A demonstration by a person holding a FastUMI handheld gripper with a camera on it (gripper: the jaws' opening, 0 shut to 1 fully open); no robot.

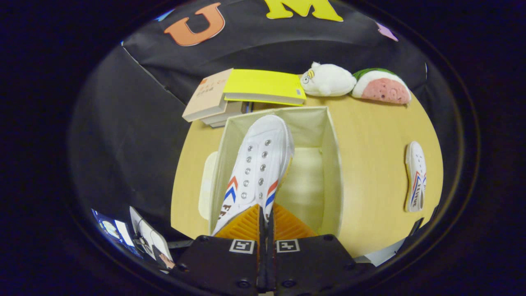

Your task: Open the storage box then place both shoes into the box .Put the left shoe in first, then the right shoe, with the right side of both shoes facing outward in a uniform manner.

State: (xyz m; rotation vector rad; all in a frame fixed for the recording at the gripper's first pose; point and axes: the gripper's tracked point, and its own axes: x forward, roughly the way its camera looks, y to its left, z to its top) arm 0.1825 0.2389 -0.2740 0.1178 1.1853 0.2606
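My gripper (266,214) is shut on the heel rim of a white shoe (259,164) with red and blue chevrons and metal eyelets. The shoe hangs toe-forward over the open cream fabric storage box (333,164), toward its left wall. The box stands on the wooden table, its inside bare beyond the shoe. Its lid (206,185) lies flat against the box's left side. A second white shoe (416,176) lies on its side on the table, well to the right of the box.
A stack of books (246,92) with a yellow one on top sits just behind the box. Two plush toys, a white one (326,80) and a watermelon-shaped one (382,86), rest at the table's far edge. Bare tabletop (370,131) lies between box and second shoe.
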